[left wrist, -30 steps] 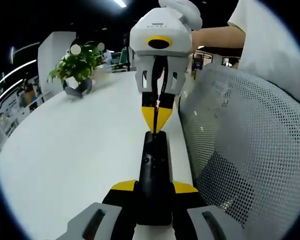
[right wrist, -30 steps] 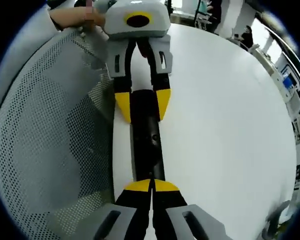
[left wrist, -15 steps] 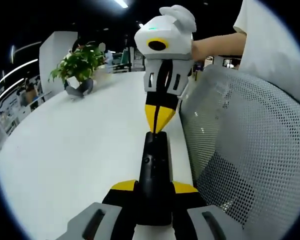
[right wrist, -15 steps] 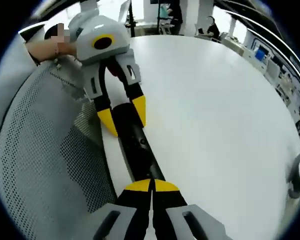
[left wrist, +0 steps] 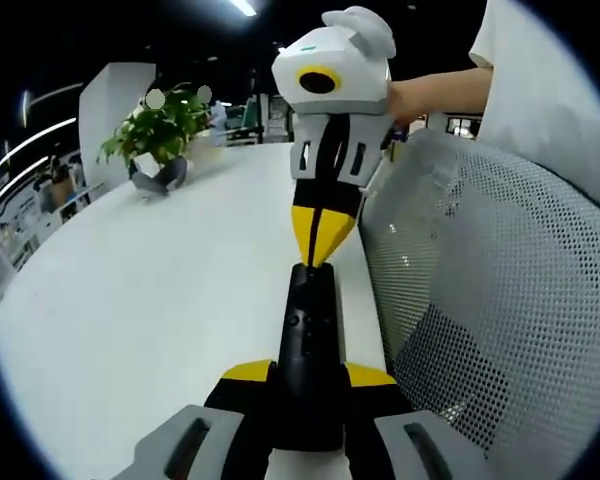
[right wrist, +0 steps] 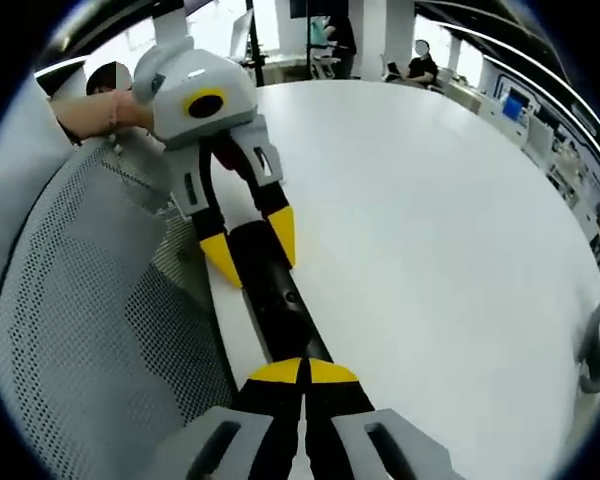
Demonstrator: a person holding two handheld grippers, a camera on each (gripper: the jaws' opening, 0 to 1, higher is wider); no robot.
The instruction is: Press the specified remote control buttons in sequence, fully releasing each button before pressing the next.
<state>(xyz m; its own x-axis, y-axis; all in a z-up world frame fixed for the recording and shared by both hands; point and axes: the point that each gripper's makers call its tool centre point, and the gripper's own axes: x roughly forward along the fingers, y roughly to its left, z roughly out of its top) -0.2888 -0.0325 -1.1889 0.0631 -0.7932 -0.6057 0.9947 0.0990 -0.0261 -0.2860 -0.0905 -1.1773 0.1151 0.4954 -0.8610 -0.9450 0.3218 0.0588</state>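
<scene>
A black remote control (left wrist: 306,350) is laid lengthwise on the white table (left wrist: 150,300), close to the table edge beside a grey mesh chair back (left wrist: 490,300).

In the left gripper view, the near end of the remote control is clamped between the yellow-tipped jaws of the left gripper (left wrist: 305,385), one jaw pressed to each long side. The right gripper (left wrist: 323,232) is seen at the far end of the remote control, angled downward, its yellow tips brought together into a single point that meets the far end of the remote control's top face; whether a button lies under that point cannot be told. A bare forearm (left wrist: 435,95) is extended behind the right gripper, above the chair back.

In the right gripper view, the right gripper (right wrist: 303,372) is shown with its jaws fully together, nothing between them, the joined tips resting on the near end of the remote control (right wrist: 275,305). At the far end of the remote control, the left gripper (right wrist: 248,245) straddles the body, and a hand (right wrist: 90,105) is held behind it.

Beyond the far end of the remote control, a potted plant (left wrist: 150,140) stands well apart on the table. The chair back (right wrist: 90,330) borders the remote control's side of the table (right wrist: 430,230).
</scene>
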